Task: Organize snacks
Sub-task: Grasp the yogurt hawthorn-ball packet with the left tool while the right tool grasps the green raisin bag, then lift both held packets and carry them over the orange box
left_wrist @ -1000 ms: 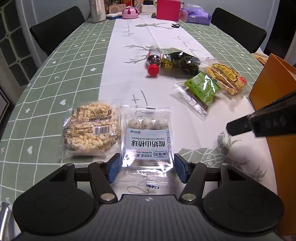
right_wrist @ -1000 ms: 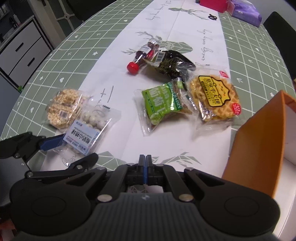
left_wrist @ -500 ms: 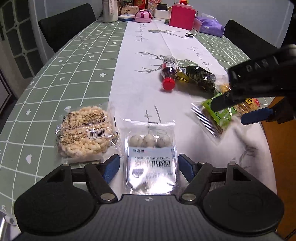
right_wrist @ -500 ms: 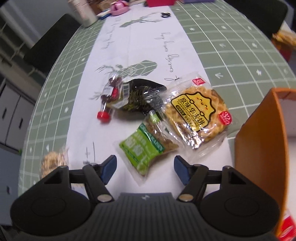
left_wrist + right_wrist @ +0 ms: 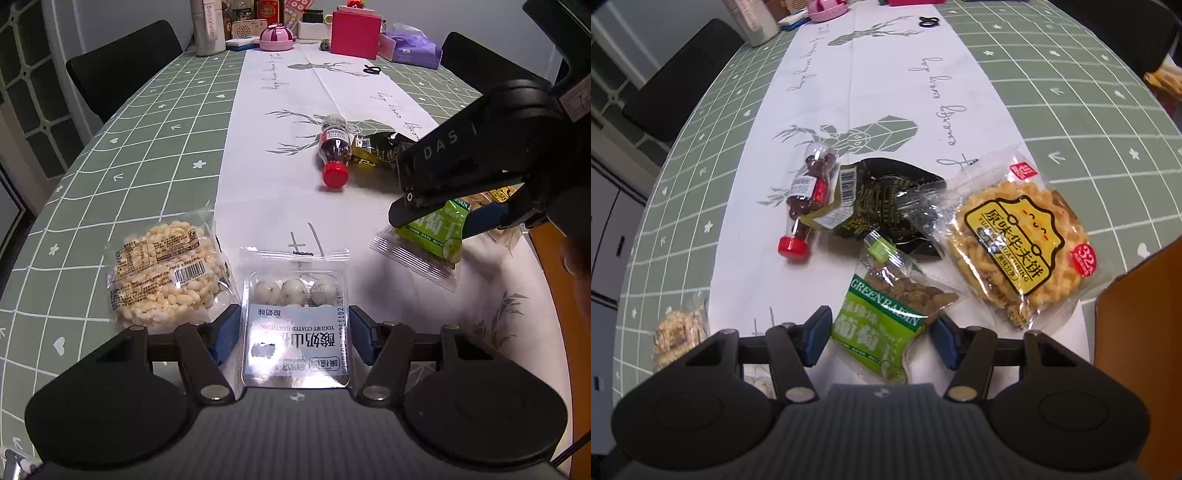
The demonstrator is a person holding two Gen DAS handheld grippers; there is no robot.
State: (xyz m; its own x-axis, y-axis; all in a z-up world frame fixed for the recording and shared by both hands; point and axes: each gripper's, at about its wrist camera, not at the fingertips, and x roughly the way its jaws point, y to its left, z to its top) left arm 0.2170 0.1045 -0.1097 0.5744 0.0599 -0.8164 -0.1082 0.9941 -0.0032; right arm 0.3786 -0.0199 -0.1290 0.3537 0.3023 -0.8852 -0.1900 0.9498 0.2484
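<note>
A yogurt hawthorn pack (image 5: 295, 332) lies flat on the white runner between the blue pads of my left gripper (image 5: 293, 334). The jaws are closing and the pads stand right at its edges without squeezing it. A puffed rice cake (image 5: 162, 273) lies just left of it. My right gripper (image 5: 881, 336) straddles a green raisin pack (image 5: 886, 321), its jaws closing with small gaps on both sides. Beyond it lie a waffle cake pack (image 5: 1019, 236), a dark packet (image 5: 882, 199) and a small red-capped bottle (image 5: 805, 206). The left wrist view shows the right gripper (image 5: 439, 221) over the raisin pack.
An orange box (image 5: 1145, 332) stands at the right edge of the table. Black chairs (image 5: 122, 66) flank the green checked tablecloth (image 5: 129, 155). At the far end stand a pink box (image 5: 356, 33), a purple bag (image 5: 413, 48), scissors (image 5: 371, 69) and several jars.
My right gripper went from shut to open and moved across to straddle the raisin pack. The left gripper widened, then narrowed again around the hawthorn pack.
</note>
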